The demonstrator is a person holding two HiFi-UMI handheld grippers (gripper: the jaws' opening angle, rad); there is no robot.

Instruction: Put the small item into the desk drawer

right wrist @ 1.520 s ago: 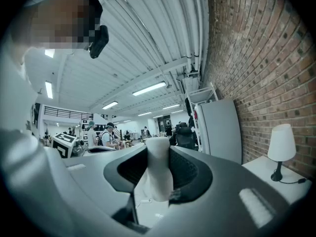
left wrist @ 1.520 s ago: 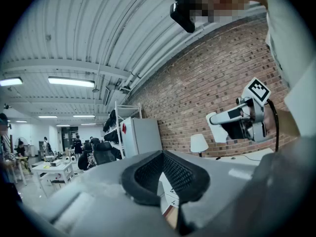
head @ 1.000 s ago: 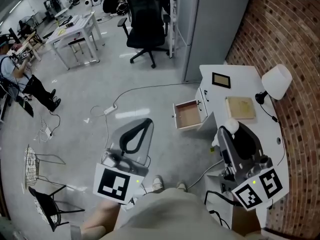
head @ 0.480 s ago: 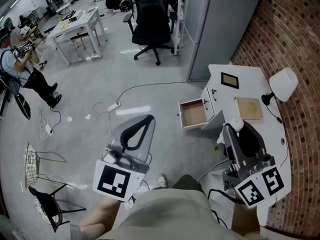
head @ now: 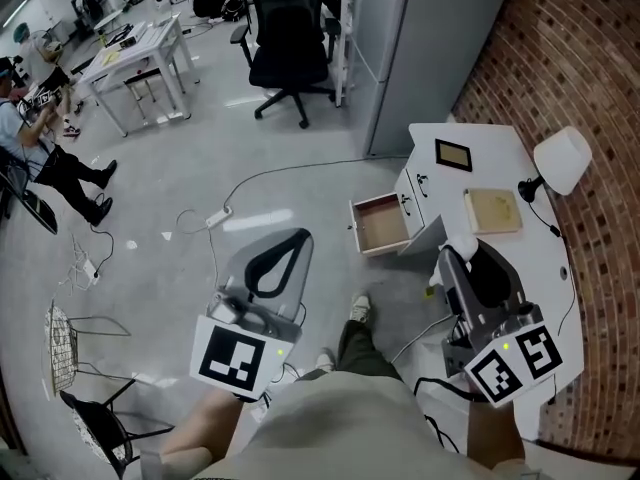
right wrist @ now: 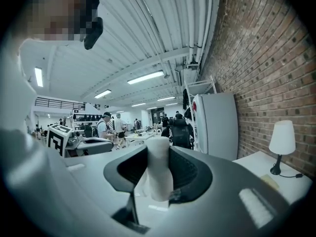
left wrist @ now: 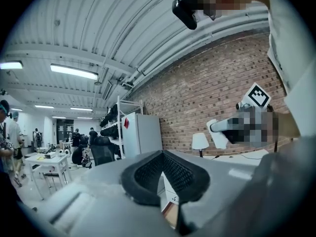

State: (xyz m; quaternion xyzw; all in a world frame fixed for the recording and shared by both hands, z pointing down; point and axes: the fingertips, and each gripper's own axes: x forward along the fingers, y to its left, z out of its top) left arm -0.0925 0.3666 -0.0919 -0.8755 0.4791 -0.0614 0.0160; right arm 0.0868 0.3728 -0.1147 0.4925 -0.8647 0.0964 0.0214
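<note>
White item [right wrist: 159, 176] pinched upright between pads of right gripper [head: 462, 260], tight on both sides; in head view sits by front edge of desk [head: 540, 268], just right of drawer [head: 380, 226]; not yet in drawer; drawer pulled open, bare wood inside; left gripper [left wrist: 163, 154] closed tip to tip on nothing, out over grey floor [head: 200, 168], well apart from desk; on desktop: lamp [head: 557, 160] next to brick wall [head: 560, 58], tan board [head: 492, 211], small dark frame [head: 454, 155]; black chair [head: 285, 48] and grey cabinet [head: 420, 48] further back; power strip [head: 218, 218] with cable on floor; shoe [head: 358, 308] on floor near drawer; more desks and people far left
</note>
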